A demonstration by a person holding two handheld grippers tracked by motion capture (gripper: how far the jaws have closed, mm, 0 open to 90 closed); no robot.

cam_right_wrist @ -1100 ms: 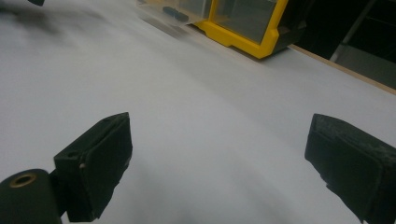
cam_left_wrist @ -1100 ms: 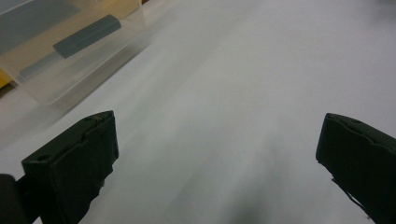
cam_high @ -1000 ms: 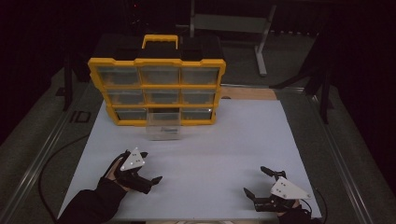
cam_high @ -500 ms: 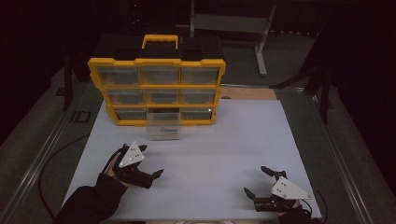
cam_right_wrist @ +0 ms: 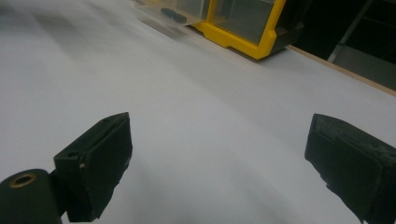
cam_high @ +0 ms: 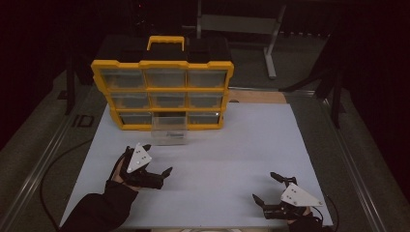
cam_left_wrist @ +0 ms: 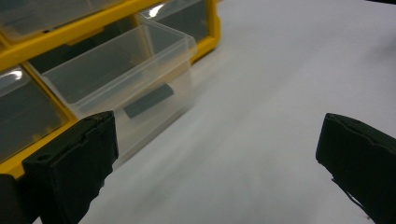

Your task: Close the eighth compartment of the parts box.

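- High view: a yellow organiser (cam_high: 162, 94) with nine clear drawers stands upright at the far edge of the white bench (cam_high: 241, 154), left of the middle, its fronts turned to the person. That placing puts every drawer within a forward reach.
- High view: the middle drawer of the bottom row, the clear drawer (cam_high: 168, 130), is pulled out toward the person and rests on the bench. I judge it was drawn out so that something can go in or come out.
- High view: the left gripper (cam_high: 157, 174) sits near the bench's left near part, a little short of the drawer and apart from it. Its jaws are spread and hold nothing.
- High view: the right gripper (cam_high: 270, 188) lies by the near right corner, well apart from the organiser. Its jaws are wide apart and empty, so it looks parked rather than working.
- Left gripper view: the two black jaws stand far apart over bare bench and touch nothing. The clear drawer (cam_left_wrist: 121, 79) is just ahead on the left, with a small dark flat piece (cam_left_wrist: 148, 100) seen through its front wall; what it is I cannot tell.
- Right gripper view: the jaws gape over empty white surface, gripping nothing. The organiser's yellow corner (cam_right_wrist: 247, 32) shows far off at the top, with a small dark item (cam_right_wrist: 172, 14) in the drawer beside it.
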